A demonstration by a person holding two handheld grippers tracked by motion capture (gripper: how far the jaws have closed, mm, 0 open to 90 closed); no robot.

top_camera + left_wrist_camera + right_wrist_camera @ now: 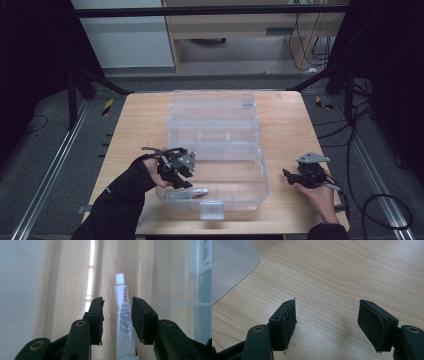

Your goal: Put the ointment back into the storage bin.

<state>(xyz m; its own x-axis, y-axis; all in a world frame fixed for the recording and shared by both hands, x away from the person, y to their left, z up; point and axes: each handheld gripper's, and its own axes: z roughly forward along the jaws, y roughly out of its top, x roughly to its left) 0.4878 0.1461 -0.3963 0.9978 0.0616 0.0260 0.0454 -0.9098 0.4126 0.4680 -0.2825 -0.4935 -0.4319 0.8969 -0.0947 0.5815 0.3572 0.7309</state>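
Item: white tube [123,322], lying flat in the clear bin's [260,165] near compartment, apparently just set down; left gripper [117,315] jaws parted around it, untouching; right gripper [325,322] wide, idle on the table [352,270].

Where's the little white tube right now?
In the high view the white tube lies inside the clear plastic box, along its near wall, just below the left hand-held gripper.

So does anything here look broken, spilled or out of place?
Nothing stands out. The tube lies flat inside the clear box, cap on, no spill. The left gripper is above it with open jaws, pads clear of the tube. The right gripper sits open over the bare table.
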